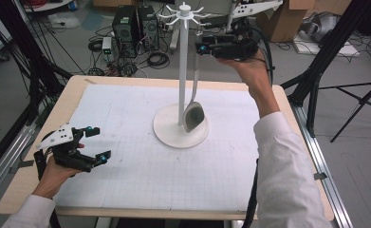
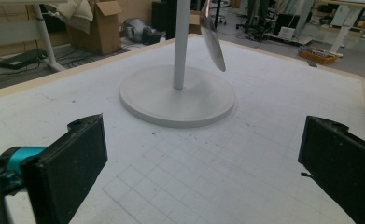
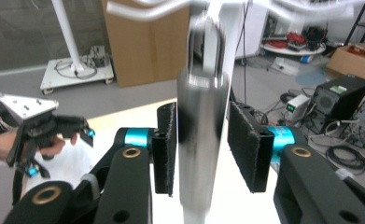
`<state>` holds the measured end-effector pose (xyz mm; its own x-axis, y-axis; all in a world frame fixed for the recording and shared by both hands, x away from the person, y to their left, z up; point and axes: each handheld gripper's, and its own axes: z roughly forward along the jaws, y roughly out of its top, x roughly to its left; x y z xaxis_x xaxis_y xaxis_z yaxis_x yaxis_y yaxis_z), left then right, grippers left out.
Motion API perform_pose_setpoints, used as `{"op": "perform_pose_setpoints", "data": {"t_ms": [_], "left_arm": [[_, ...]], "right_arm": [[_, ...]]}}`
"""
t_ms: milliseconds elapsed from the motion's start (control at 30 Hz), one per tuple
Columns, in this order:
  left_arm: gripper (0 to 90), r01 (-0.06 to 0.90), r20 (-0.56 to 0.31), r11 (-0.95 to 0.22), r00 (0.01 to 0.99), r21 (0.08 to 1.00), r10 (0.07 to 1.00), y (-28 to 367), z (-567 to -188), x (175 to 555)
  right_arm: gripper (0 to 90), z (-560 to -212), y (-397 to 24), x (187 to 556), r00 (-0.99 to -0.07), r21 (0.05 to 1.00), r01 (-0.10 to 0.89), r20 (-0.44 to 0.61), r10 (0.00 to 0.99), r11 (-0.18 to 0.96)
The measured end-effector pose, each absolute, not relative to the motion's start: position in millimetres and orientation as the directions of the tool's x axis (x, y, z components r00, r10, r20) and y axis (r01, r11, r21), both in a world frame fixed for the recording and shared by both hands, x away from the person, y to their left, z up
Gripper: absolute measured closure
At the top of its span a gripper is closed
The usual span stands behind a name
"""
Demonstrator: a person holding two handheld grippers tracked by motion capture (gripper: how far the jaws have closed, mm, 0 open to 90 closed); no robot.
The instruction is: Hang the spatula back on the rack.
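A: Where was the ladle [image 1: 193,115]?
B: It hung from a hook at the top of the white stand [image 1: 181,124], its flat metal handle running down beside the pole and its bowl just above the round base. In the left gripper view the bowl [image 2: 213,37] showed edge-on, clear of the pole.

A: And the right gripper [image 1: 203,49]?
B: Up at the top of the stand, held level, its jaws on either side of the handle's upper end. In the right gripper view the handle [image 3: 202,140] rose between the two black pads [image 3: 243,144], blurred. The left pad sat against it or very nearly so; a narrow gap showed on the other side. So the jaws stood slightly apart around the handle, and I wouldn't call it a firm grip.

A: The hook itself?
B: Blurred in that view. The handle's top end narrowed to a loop under the white arms of the stand, but I couldn't tell how it sat on the hook.

A: What about the left gripper [image 1: 97,142]?
B: It was low over the white grid mat [image 1: 126,156] near the table's front left corner, well apart from the stand. Its jaws were spread wide with nothing between them; the left gripper view showed bare mat between the pads [image 2: 73,163].

A: Beyond the table [image 1: 74,92]?
B: Computer towers [image 1: 134,23] and coiled cables lay on the floor behind it, with cardboard boxes [image 1: 287,19] further right.
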<state>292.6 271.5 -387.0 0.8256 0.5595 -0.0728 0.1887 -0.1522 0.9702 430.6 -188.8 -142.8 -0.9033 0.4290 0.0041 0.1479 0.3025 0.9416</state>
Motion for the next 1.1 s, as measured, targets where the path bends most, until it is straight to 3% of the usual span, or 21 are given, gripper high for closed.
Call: {"op": "perform_pose_setpoints", "data": {"t_ms": [567, 1100], "left_arm": [[1.7, 0.200, -0.096, -0.123, 0.815, 0.972, 0.572, 274.8, -387.5, 295.1], [1.7, 0.204, -0.094, -0.127, 0.807, 0.971, 0.582, 276.7, -389.9, 294.0]], "right_arm": [[59.2, -175.7, -234.8, 391.9, -0.890, 0.959, 0.115, -0.016, 0.455, 0.259], [22.6, -258.8, -262.2, 341.5, -0.853, 0.965, 0.138, 0.002, 0.523, 0.221]]}}
